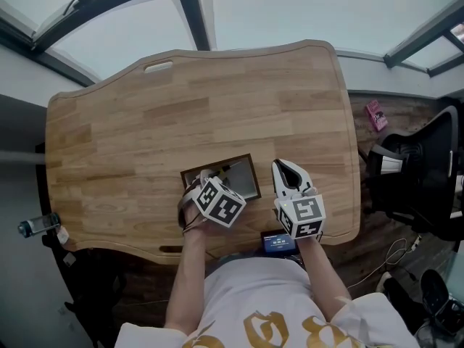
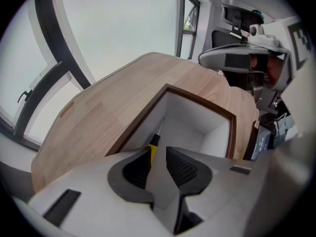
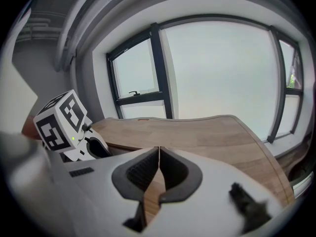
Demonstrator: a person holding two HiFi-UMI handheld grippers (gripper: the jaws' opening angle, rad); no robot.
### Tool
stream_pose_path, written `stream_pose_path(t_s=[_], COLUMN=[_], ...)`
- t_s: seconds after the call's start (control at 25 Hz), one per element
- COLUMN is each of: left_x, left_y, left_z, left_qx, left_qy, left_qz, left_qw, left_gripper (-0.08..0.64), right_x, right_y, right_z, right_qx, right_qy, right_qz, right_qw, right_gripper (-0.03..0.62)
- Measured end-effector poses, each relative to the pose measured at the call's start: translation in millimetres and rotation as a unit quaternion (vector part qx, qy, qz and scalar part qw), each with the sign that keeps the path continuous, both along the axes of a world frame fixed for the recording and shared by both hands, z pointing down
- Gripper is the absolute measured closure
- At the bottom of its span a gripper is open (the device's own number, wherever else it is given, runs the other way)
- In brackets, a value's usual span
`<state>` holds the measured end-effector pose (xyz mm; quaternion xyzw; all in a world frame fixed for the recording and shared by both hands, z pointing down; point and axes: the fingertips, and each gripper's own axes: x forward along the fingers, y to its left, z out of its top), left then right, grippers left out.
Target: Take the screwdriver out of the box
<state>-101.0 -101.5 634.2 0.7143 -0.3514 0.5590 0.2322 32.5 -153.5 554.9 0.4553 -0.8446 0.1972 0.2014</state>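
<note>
Your left gripper [image 2: 158, 152] hangs open over the box [image 2: 190, 113], screwdriver [image 2: 154, 141] at its tips; right gripper [image 3: 159, 152] beside the box, closed, empty.

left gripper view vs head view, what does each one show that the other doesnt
Only the left gripper view: the screwdriver, yellow-handled, inside the box, in line with the gap of the open left tongs. Only the head view: a bottle beyond the left edge of the wooden table, and the tabletop's whole outline. Both: the wooden table and the open box.
</note>
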Motion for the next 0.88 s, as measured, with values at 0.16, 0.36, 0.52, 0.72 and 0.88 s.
stream_pose_path(t_s=[0.16, 0.36, 0.52, 0.72, 0.88], left_x=[1, 8, 10, 10, 11], left_y=[2, 0, 0, 0, 0], left_z=[7, 8, 15, 23, 24], left_qx=[-0.014, -0.023, -0.024, -0.028, -0.026], left_qy=[-0.002, 0.004, 0.001, -0.01, -0.011], left_qz=[0.001, 0.003, -0.006, -0.011, -0.009], left_qw=[0.9999, 0.9997, 0.9997, 0.9995, 0.9996], left_gripper=[0.454, 0.448, 0.408, 0.365, 0.351], right_x=[1, 4, 5, 5, 8], right_y=[-2, -7, -8, -11, -12], right_z=[2, 4, 7, 10, 12], right_qx=[-0.003, -0.002, -0.007, -0.01, -0.014], right_qy=[-0.001, -0.004, -0.003, -0.005, -0.005], right_qz=[0.001, 0.005, 0.004, 0.0, 0.001], right_qw=[1.0, 1.0, 1.0, 1.0, 1.0], right_gripper=[0.56, 0.56, 0.56, 0.56, 0.56])
